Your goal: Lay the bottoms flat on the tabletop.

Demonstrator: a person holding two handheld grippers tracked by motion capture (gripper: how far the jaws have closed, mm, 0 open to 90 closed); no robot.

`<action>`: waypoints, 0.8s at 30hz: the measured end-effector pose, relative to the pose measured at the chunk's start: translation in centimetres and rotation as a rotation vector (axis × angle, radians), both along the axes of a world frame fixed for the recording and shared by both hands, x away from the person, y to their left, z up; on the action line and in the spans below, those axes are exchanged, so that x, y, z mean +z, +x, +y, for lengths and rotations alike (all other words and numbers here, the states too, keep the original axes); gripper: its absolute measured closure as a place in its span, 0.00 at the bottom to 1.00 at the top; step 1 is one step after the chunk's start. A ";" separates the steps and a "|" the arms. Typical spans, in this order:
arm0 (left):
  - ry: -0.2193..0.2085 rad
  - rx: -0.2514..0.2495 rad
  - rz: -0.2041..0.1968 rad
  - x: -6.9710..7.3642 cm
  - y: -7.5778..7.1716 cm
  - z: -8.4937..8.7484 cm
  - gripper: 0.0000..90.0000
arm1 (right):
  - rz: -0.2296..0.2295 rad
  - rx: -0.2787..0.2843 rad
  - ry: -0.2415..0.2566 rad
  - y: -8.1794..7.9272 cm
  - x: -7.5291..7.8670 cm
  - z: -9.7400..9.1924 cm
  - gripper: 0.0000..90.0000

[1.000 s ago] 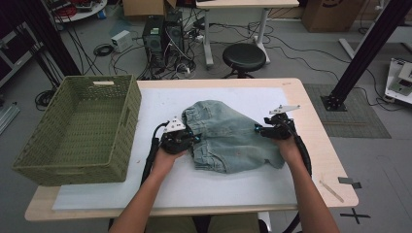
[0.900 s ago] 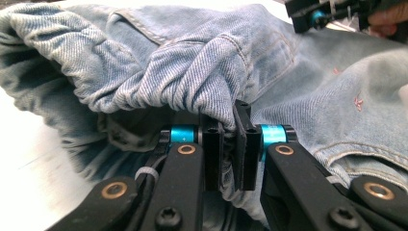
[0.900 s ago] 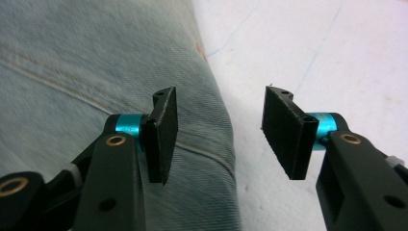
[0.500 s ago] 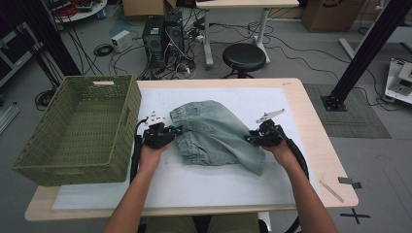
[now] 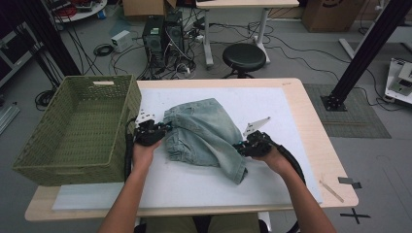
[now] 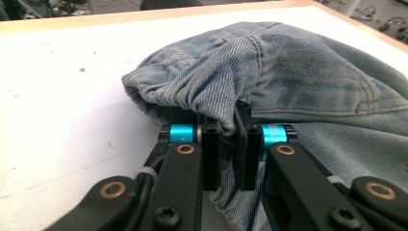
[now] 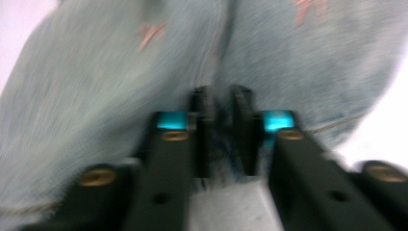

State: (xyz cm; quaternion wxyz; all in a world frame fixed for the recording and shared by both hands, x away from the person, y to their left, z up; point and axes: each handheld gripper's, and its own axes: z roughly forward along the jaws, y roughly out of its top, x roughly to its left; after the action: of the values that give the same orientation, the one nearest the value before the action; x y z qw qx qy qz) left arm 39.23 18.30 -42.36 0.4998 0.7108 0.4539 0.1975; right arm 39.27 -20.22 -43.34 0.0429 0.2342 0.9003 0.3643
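Both hands have slid toward the green woven basket (image 5: 77,131), dragging the folded pale-blue denim shorts (image 5: 206,133) along the white table mat (image 5: 272,104). Left gripper (image 6: 225,120) is clenched on bunched denim just ahead of it. Right gripper (image 7: 221,103) has just been closing, denim pinched between its jaws, so carrying looks ready.

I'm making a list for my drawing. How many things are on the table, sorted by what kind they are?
Denim garment: 1
Green woven basket: 1
Grippers: 2, left gripper and right gripper
White mat: 1
Total: 5
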 end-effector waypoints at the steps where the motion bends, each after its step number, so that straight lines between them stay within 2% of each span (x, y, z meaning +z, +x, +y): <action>1: -0.010 -0.003 0.003 -0.1 0.0 0.0 0.87 | 0.010 -0.029 0.025 0.3 0.1 -0.4 0.81; 2: -0.020 -0.014 0.006 -0.1 0.0 0.0 0.84 | 0.007 -0.061 0.054 0.6 0.3 -0.9 0.79; 4: -0.026 -0.021 -0.001 -0.1 -0.1 -0.1 0.77 | -0.024 -0.149 0.099 1.2 0.8 -2.1 0.66; 6: -0.053 -0.018 -0.008 0.1 -0.2 0.0 0.70 | -0.047 -0.246 0.128 1.9 1.1 -3.3 0.63; 8: -0.079 -0.020 -0.013 0.3 -0.3 0.1 0.63 | -0.077 -0.336 0.119 2.5 1.2 -4.1 0.60; 11: -0.079 -0.035 -0.026 0.4 -0.5 0.1 0.57 | -0.105 -0.407 0.095 3.5 0.6 -4.6 0.60; 14: -0.082 -0.050 -0.028 0.6 -0.8 0.3 0.56 | -0.085 -0.420 0.083 4.3 -0.3 -4.3 0.59; 16: -0.086 -0.054 -0.047 0.8 -1.1 0.5 0.55 | -0.055 -0.413 0.111 4.7 -0.8 -4.0 0.59; 19: -0.099 -0.052 -0.078 1.3 -1.5 0.9 0.55 | -0.042 -0.408 0.136 5.2 -1.1 -3.5 0.59; 24: -0.096 -0.060 -0.080 1.4 -1.5 0.9 0.55 | -0.026 -0.388 0.101 5.8 -1.1 -1.9 0.53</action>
State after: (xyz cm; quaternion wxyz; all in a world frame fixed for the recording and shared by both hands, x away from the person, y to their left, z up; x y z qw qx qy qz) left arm 37.72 19.23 -40.95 0.5567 0.6908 0.4210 0.1886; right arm 45.05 -22.16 -44.47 0.1122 0.4001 0.8183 0.3971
